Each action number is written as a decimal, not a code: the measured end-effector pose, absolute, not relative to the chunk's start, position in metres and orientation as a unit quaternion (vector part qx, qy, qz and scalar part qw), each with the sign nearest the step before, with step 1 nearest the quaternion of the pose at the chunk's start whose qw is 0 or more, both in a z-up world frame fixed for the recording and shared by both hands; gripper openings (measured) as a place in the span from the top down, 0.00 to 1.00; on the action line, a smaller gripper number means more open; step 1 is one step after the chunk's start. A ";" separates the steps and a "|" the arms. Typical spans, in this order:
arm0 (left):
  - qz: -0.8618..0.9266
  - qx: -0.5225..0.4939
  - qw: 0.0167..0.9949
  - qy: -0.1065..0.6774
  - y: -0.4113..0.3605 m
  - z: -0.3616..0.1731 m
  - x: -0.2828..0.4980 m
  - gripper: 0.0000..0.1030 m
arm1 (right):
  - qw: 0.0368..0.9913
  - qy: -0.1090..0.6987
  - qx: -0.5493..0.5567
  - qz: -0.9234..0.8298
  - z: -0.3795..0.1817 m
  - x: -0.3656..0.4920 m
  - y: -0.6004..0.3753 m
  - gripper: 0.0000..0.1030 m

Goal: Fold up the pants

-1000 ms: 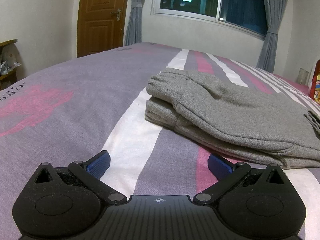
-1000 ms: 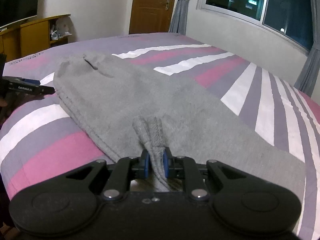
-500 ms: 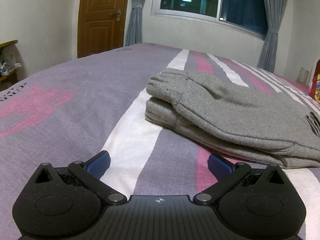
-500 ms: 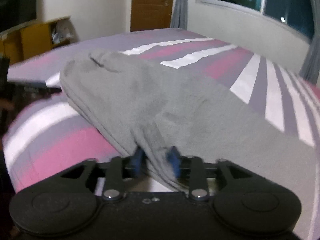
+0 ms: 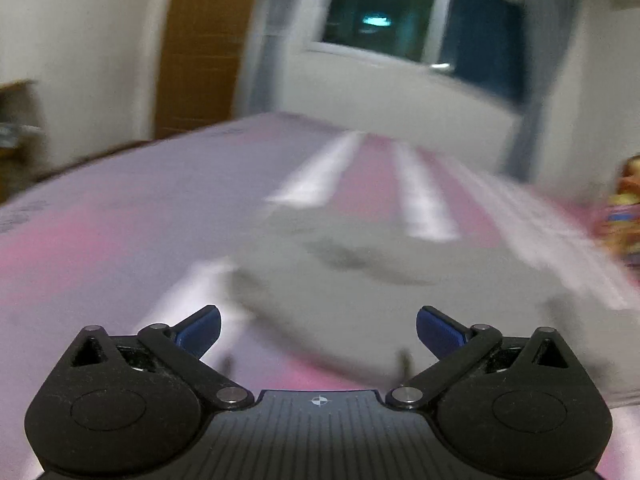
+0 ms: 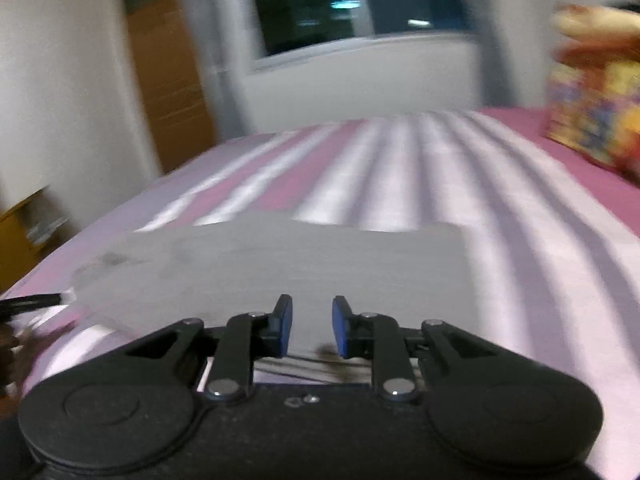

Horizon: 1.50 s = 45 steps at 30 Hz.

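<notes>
The grey pants (image 5: 360, 280) lie folded flat on the striped bed, blurred by motion in both views. My left gripper (image 5: 318, 330) is wide open and empty, raised just in front of the pants' near edge. In the right wrist view the pants (image 6: 280, 272) form a flat grey rectangle. My right gripper (image 6: 312, 330) is partly open with nothing between its blue pads, above the near edge of the pants. The other gripper's tip (image 6: 36, 302) shows at the far left.
The bed cover (image 6: 400, 168) has pink, white and lilac stripes. A colourful box (image 6: 592, 112) stands on the bed at the right. A wooden door (image 5: 204, 40) and a dark window (image 5: 420, 16) are behind. A wooden shelf (image 6: 24, 240) stands left of the bed.
My right gripper let go of the grey cloth fold it was shut on and opened, swinging right. My left gripper lifted and moved toward the pants, staying open.
</notes>
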<state>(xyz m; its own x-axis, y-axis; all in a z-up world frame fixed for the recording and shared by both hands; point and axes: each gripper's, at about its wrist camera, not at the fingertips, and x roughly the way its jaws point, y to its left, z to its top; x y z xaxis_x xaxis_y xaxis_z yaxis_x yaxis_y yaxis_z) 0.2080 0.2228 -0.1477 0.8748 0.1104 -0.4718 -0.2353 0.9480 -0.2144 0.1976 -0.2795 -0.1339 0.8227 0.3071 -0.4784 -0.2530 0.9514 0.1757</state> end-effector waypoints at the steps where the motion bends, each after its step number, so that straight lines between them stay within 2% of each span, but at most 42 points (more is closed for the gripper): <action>1: 0.053 -0.128 0.962 0.237 0.201 -0.140 0.219 0.00 | 0.954 0.263 0.065 0.128 -0.135 0.200 -0.293 0.79; 6: -0.057 -0.085 0.958 0.268 0.096 -0.134 0.270 0.00 | 0.949 0.276 0.104 0.107 -0.141 0.210 -0.317 0.80; 10: -0.072 -0.052 0.940 0.328 0.044 -0.168 0.300 0.00 | 0.937 0.317 0.090 0.117 -0.165 0.224 -0.309 0.83; 13: -0.056 -0.036 0.941 0.333 0.037 -0.177 0.308 0.00 | 0.931 0.337 0.090 0.109 -0.174 0.238 -0.310 0.87; 26: -0.042 -0.039 0.917 0.395 0.043 -0.171 0.425 0.00 | 0.924 0.363 0.052 0.106 -0.163 0.362 -0.292 0.87; 30: -0.035 -0.051 0.918 0.392 0.044 -0.177 0.433 0.00 | 0.924 0.364 0.052 0.108 -0.166 0.378 -0.289 0.85; 34: -0.052 -0.073 0.919 0.384 0.052 -0.167 0.399 0.00 | 0.925 0.357 0.048 0.118 -0.159 0.353 -0.292 0.74; 36: -0.054 -0.044 0.920 0.386 0.050 -0.179 0.376 0.00 | 0.933 0.338 0.055 0.110 -0.156 0.326 -0.300 0.68; 37: -0.059 -0.023 0.927 0.371 0.048 -0.183 0.367 0.00 | 0.930 0.347 0.054 0.112 -0.164 0.312 -0.302 0.61; 39: -0.051 -0.025 0.930 0.364 0.046 -0.184 0.356 0.00 | 0.923 0.364 0.017 0.121 -0.182 0.297 -0.296 0.60; 42: -0.045 -0.029 0.930 0.363 0.048 -0.175 0.339 0.00 | 0.931 0.346 0.005 0.117 -0.174 0.276 -0.294 0.57; 43: -0.042 -0.029 0.934 0.354 0.052 -0.172 0.328 0.00 | 0.937 0.327 0.023 0.123 -0.167 0.267 -0.300 0.50; 44: -0.036 -0.029 0.937 0.346 0.059 -0.169 0.318 0.00 | 0.944 0.302 0.033 0.125 -0.162 0.256 -0.307 0.36; 45: -0.022 -0.033 0.942 0.333 0.070 -0.166 0.306 0.00 | 0.951 0.284 0.038 0.118 -0.160 0.247 -0.312 0.30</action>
